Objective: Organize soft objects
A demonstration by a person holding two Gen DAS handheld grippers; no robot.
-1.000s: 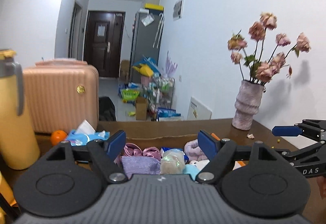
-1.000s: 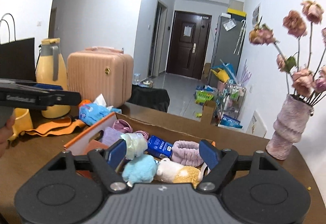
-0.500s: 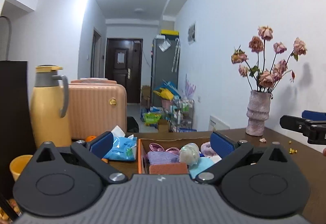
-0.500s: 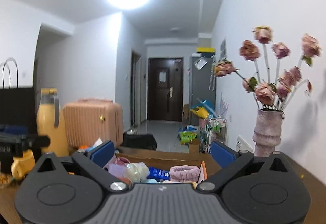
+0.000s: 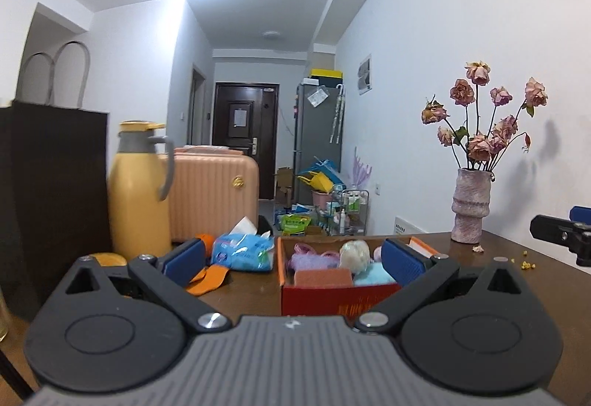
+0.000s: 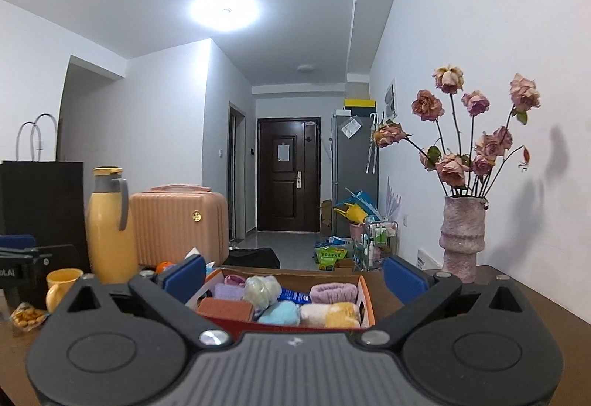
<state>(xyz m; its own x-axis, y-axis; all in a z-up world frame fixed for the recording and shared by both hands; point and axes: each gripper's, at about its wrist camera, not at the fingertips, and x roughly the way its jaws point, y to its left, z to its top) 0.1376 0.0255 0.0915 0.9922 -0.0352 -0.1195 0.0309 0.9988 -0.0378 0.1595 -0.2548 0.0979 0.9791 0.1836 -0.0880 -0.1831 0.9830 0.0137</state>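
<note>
Both grippers wide open w/ nothing held. Left gripper: blue pads spread far apart, the box sits on the table just ahead of the right-hand finger, its near red wall facing the camera. In the box, seen btwn the fingers: brick-orange sponge at the front, light blue plush beside it, pale mesh puff behind, lilac cloth toward the left-hand side. Blue tissue pack lies outside the box, btwn the fingers nearer the left-hand pad; an orange strap just below it. Yellow jug and pink case stand beyond the left-hand finger; vase w/ dried roses well past the right-hand one. Right gripper: same wide spread, box centered btwn the fingers, close in. From this side: sponge front, blue plush next to it, cream-and-yellow plush toward the right-hand finger, purple band behind that, puff mid-box, a blue packet btwn puff and band. Yellow mug and a snack bag sit outside the left-hand finger. All soft items appear to be in the box, none in either grip.
</note>
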